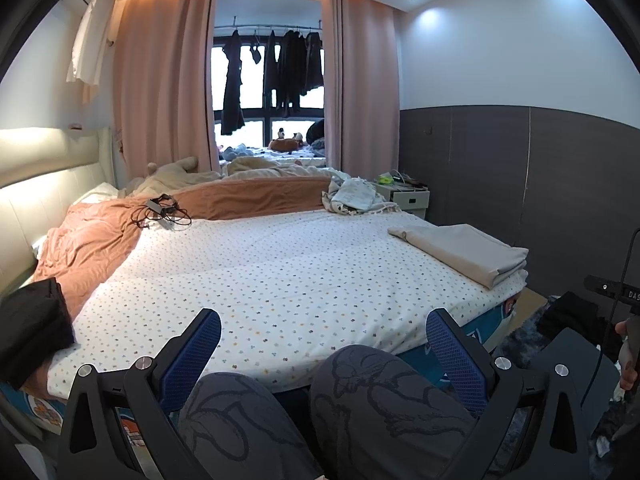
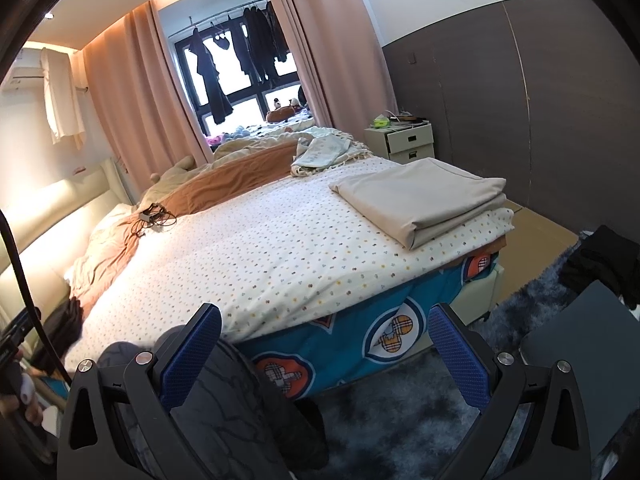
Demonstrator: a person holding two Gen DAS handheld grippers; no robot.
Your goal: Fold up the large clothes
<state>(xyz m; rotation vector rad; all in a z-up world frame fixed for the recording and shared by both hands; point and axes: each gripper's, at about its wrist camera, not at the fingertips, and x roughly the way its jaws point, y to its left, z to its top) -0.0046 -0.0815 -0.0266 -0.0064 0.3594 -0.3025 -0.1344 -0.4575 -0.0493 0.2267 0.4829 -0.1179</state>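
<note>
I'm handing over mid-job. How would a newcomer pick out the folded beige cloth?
Start at the bed with the dotted white sheet. Go to its near right corner, toward the bedside drawers. The folded beige cloth lies there: flat, plain, neatly squared, unlike the crumpled patterned cloth behind it.

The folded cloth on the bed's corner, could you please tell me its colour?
Plain beige, no pattern; the folded beige cloth shows best in the right wrist view.

black garment (image 1: pixel 34 328): cut off by left edge, beside bed (image 1: pixel 280 264)
items on nightstand (image 2: pixel 412 136): too small to tell
person's knees (image 1: pixel 320 408): hide bed's near edge
windowsill toys (image 1: pixel 284 142): blurred
</note>
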